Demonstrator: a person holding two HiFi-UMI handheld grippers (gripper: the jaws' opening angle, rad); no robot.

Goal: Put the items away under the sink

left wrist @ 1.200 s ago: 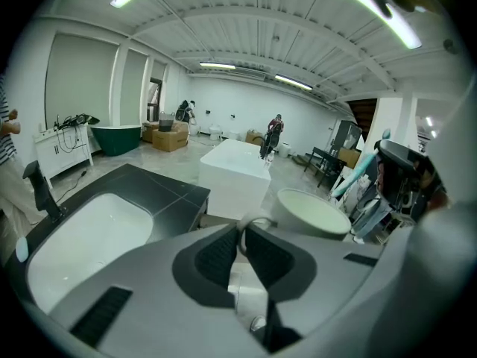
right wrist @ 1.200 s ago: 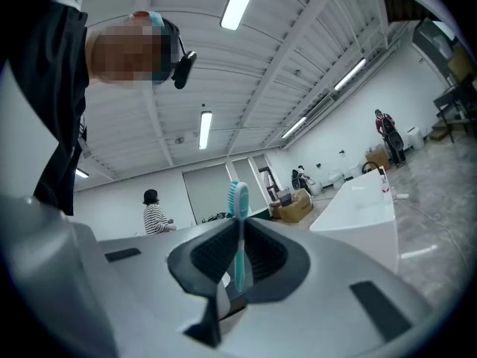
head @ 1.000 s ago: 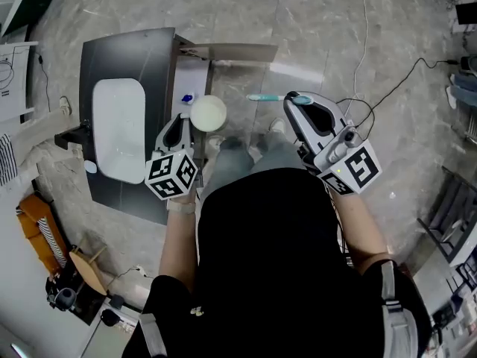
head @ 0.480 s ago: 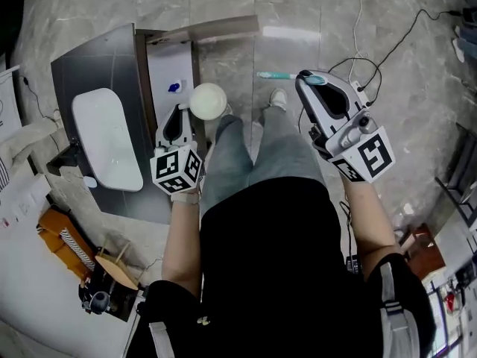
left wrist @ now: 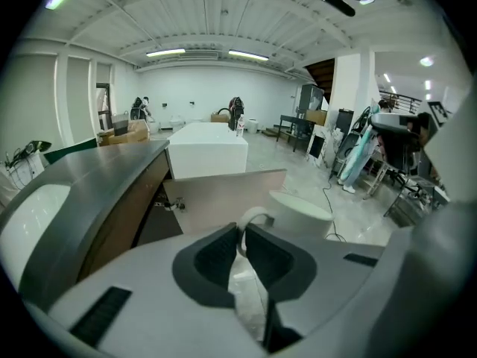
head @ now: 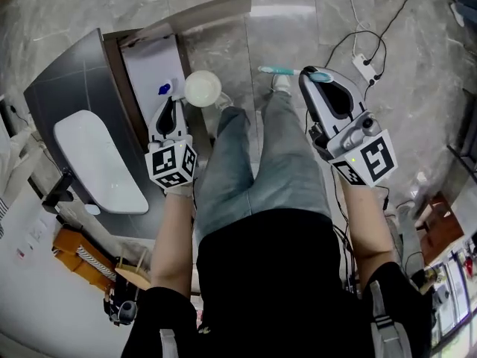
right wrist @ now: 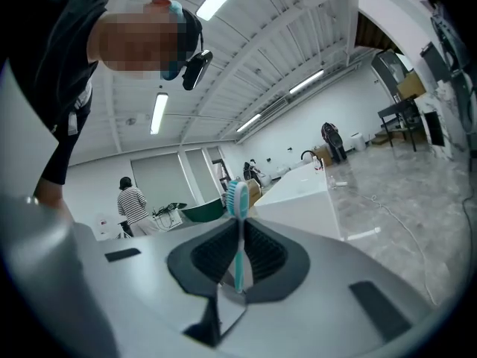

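Head view is showing a person standing in front of the sink cabinet with a gripper in each hand. The left gripper (head: 176,107) is pinching the thin handle of a white cup (head: 203,88), and in the left gripper view its jaws are sitting pressed together on that loop, with the cup (left wrist: 299,212) hanging just beyond them. The cup is hovering just beside the open cabinet, between its white inside and the person's knees. The cabinet door (head: 201,15) is standing swung wide. A small blue thing (head: 164,89) is lying inside. The dark worktop (head: 67,88) is carrying the white basin (head: 100,162).

The right gripper (head: 309,77) is clamping a teal toothbrush (head: 279,70) crosswise, its handle pointing toward the cabinet. In the right gripper view the jaws are closing on the toothbrush (right wrist: 238,237), and the bristle head is rising above them. It is hanging over the marble floor (head: 298,13), well apart from the cabinet.
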